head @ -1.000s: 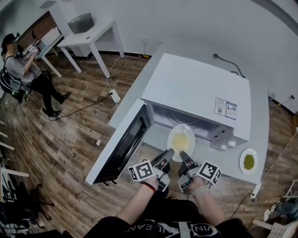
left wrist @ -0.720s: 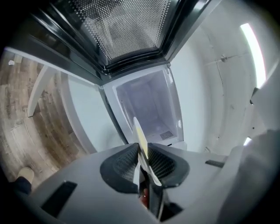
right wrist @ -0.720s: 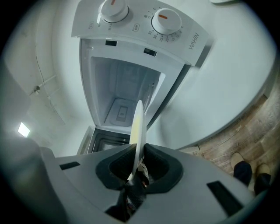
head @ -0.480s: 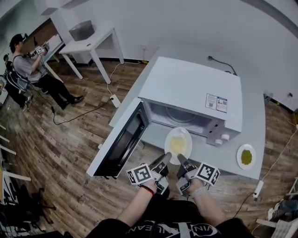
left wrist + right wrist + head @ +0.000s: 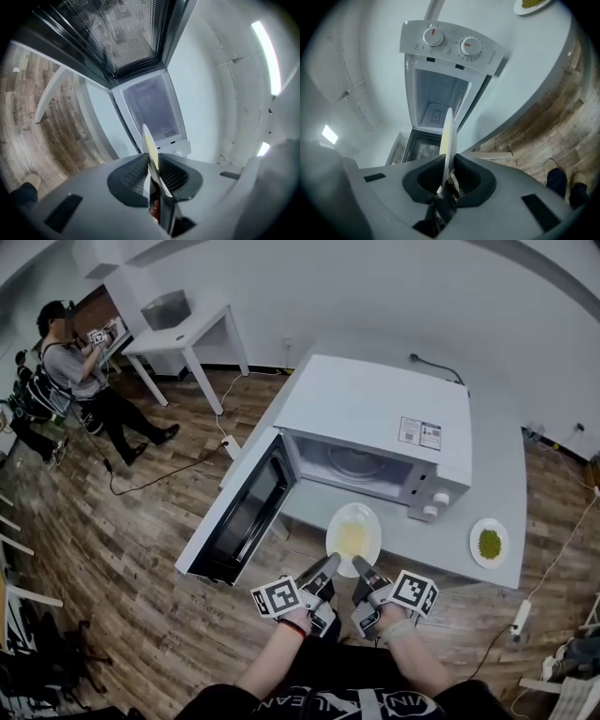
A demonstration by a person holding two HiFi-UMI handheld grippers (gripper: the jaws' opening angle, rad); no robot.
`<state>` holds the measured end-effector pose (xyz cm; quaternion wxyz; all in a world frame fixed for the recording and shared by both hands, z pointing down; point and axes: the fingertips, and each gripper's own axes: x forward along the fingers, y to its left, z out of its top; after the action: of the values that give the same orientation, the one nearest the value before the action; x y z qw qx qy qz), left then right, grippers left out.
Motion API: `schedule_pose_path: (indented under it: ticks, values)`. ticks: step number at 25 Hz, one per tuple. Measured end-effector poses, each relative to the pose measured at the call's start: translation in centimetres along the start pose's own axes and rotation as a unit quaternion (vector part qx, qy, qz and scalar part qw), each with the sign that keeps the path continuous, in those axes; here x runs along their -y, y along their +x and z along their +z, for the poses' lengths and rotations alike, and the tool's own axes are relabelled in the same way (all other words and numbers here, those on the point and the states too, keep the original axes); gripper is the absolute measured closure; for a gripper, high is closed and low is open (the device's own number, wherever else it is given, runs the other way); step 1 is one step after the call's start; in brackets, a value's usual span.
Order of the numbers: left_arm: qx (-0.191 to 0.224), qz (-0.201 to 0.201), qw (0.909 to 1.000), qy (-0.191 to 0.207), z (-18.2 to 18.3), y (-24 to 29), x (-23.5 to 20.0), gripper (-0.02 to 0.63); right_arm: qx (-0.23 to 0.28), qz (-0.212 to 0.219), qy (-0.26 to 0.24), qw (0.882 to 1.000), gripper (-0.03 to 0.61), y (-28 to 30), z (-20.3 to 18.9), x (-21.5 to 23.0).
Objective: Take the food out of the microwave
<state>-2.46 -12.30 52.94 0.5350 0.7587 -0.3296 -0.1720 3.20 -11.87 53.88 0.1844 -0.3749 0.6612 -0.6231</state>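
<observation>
- Left tongs [image 5: 328, 565]: pressed onto the near rim of the plate [image 5: 353, 536], pinching it from the left.
- Right tongs [image 5: 363, 570]: pinching the same rim, just beside the left tongs.
- Plate: carries yellow food. It is outside the microwave [image 5: 375, 413], over the front edge of the worktop [image 5: 502, 484]. Contact with the worktop cannot be confirmed.
- Small plate [image 5: 489, 543]: holds green food and sits on the worktop, well to the right.
- Door [image 5: 242, 514]: swung fully open, left of the plate.
- Cavity: only the bare turntable [image 5: 356, 463] shows inside.
- Status, as judged: removal is essentially complete. Remaining steps are to set the plate down and release both tongs.
</observation>
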Motion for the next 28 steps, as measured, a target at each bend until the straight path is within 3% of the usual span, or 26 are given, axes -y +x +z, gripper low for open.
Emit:
schedule_pose_path:
  ticks: [28]
  values:
    - [0.009,0.007,0.9999,-0.002,-7.0,-6.0,2.0,0.548,-0.016,0.007,-0.001,1.0,0.515,-7.0,-5.8,0.9]
